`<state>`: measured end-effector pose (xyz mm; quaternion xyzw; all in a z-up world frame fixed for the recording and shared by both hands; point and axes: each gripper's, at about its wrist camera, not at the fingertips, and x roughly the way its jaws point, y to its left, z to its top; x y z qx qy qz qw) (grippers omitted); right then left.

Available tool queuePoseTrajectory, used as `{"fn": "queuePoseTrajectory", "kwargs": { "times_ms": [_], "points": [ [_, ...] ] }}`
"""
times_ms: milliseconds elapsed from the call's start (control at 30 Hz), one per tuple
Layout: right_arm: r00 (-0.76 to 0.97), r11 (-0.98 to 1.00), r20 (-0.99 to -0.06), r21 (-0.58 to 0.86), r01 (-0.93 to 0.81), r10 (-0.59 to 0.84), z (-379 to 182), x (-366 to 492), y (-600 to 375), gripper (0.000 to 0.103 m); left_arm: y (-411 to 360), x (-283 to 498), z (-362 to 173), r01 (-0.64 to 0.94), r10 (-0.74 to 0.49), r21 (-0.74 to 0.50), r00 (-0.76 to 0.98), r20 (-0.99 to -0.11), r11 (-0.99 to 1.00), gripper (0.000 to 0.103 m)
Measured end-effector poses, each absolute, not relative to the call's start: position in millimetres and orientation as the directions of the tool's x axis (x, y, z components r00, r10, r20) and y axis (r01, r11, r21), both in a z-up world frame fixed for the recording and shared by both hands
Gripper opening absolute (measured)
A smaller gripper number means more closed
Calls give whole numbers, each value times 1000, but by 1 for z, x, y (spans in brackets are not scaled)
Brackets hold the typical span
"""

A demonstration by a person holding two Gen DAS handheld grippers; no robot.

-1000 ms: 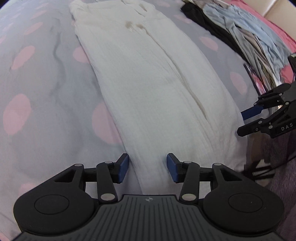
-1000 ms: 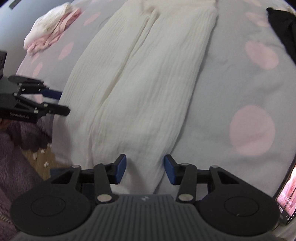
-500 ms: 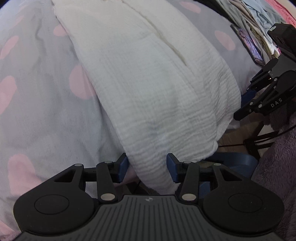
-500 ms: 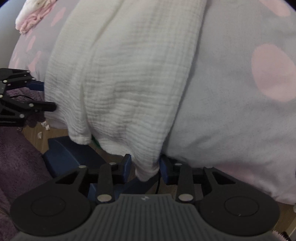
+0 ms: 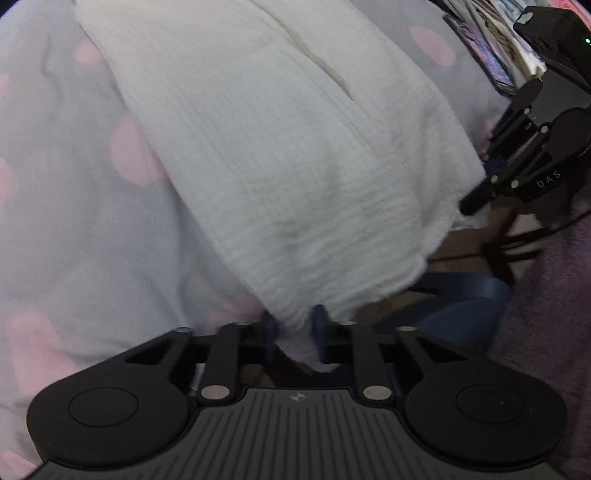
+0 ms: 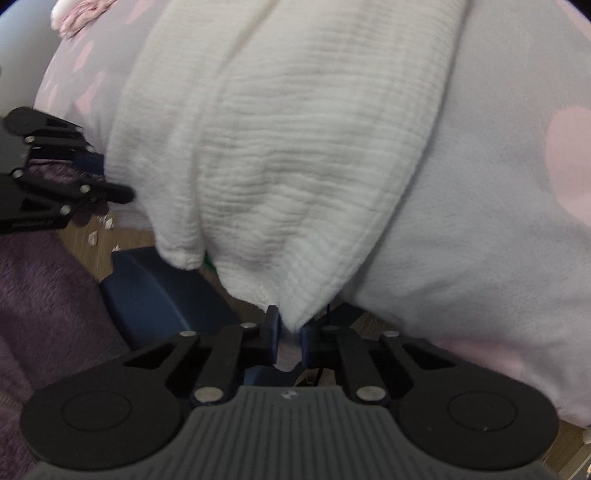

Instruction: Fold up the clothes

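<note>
Bed covered with a grey sheet (image 5: pixel 85 221) printed with pink dots; wood floor shows below its edge. A white crinkled garment (image 5: pixel 280 155) lies lengthwise on the sheet, its near hem hanging over the bed edge. Left gripper (image 5: pixel 293 334): jaws closing, one lower corner of the hem between the blue pads, pads pressing the cloth. Right gripper (image 6: pixel 288 338): jaws closing, the other hem corner pinched between its pads. Both point steeply down. Pile of other clothes (image 5: pixel 491 33) at far right on the bed.
</note>
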<state>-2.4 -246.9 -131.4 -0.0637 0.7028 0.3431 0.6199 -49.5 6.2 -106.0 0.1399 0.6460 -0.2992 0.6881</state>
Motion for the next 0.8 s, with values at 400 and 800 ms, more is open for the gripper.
{"fn": "queuePoseTrajectory", "kwargs": {
  "times_ms": [400, 800],
  "points": [
    [-83, 669, -807, 538, -513, 585, -35, 18, -301, 10, 73, 3, -44, 431, -529, -504, -69, -846, 749, 4],
    [245, 757, -740, 504, -416, 627, -3, 109, -318, 9, 94, 96, -23, 314, -588, -520, 182, -788, 795, 3]
  ]
}}
